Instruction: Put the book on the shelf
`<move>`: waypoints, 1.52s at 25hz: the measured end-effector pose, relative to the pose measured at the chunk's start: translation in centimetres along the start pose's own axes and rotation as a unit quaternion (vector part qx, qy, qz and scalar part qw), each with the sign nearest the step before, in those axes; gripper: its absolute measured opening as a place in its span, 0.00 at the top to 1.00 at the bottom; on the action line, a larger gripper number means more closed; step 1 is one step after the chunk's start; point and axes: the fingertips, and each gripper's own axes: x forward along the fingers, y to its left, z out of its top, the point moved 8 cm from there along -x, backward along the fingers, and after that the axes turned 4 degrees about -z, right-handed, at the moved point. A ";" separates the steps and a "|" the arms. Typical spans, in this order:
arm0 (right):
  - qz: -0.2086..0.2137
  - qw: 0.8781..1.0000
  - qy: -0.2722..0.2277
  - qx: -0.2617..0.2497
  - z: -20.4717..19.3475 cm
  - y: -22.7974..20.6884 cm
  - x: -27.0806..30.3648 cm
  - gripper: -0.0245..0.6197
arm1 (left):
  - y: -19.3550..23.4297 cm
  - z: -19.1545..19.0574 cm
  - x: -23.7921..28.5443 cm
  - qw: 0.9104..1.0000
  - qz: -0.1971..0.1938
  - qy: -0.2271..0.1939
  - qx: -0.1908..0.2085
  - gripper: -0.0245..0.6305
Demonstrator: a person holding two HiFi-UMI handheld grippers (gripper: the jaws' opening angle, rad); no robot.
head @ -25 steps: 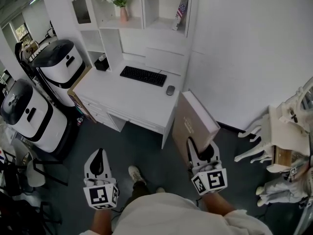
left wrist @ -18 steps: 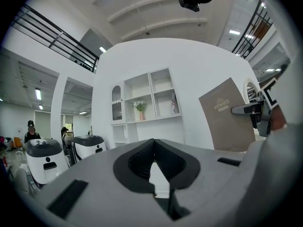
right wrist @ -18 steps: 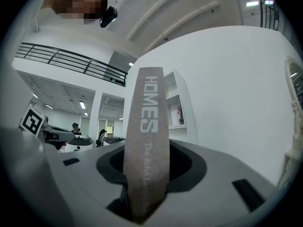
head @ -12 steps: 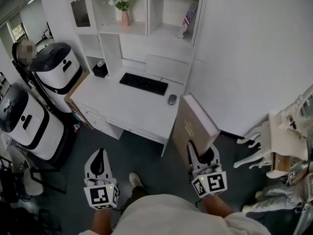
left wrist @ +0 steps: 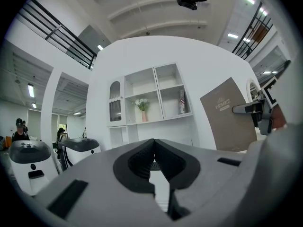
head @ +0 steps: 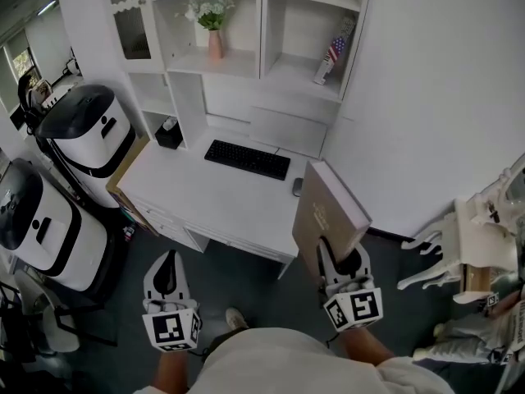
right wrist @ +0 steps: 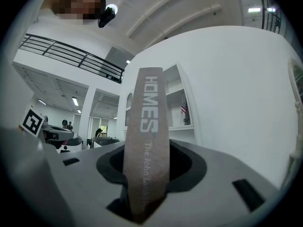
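Observation:
A tan hardcover book [head: 321, 208] stands upright on its edge in my right gripper [head: 339, 257], which is shut on its lower end. In the right gripper view the book's spine [right wrist: 147, 126] fills the gap between the jaws of the right gripper [right wrist: 144, 174]. The white shelf unit [head: 271, 64] rises behind the desk, ahead and slightly left of the book. My left gripper [head: 168, 263] hangs low at the left, shut and holding nothing; its pads meet in the left gripper view [left wrist: 154, 148], where the book [left wrist: 228, 115] and shelf unit [left wrist: 156, 96] also show.
A white desk [head: 205, 195] carries a black keyboard [head: 247, 159] and a mouse [head: 297, 186]. On the shelves stand a pink vase with flowers [head: 214, 43] and a small flag [head: 332, 56]. Two white machines [head: 82, 130] stand left; white furniture [head: 476, 245] stands right.
The desk and shelf unit have slid lower and more central in the head view as I come closer. Both grippers keep their places in that view, and the book stays held.

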 end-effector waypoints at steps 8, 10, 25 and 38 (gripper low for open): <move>-0.029 1.000 -0.005 -0.008 0.6 2.5 7.4 0.69 | 6.1 -0.7 6.2 1.000 -0.026 0.006 -0.008 0.96; -0.039 0.999 -0.005 -0.011 0.7 2.9 8.7 0.69 | 7.2 -1.0 7.4 0.999 -0.037 0.007 -0.010 0.96; -0.068 0.997 -0.028 -0.026 3.1 2.8 15.8 0.69 | 11.1 -1.0 12.9 0.998 -0.055 -0.001 -0.014 0.96; -0.052 0.997 -0.057 -0.029 5.1 -0.1 23.3 0.69 | 11.8 0.7 18.6 0.999 -0.034 -0.016 -0.003 0.96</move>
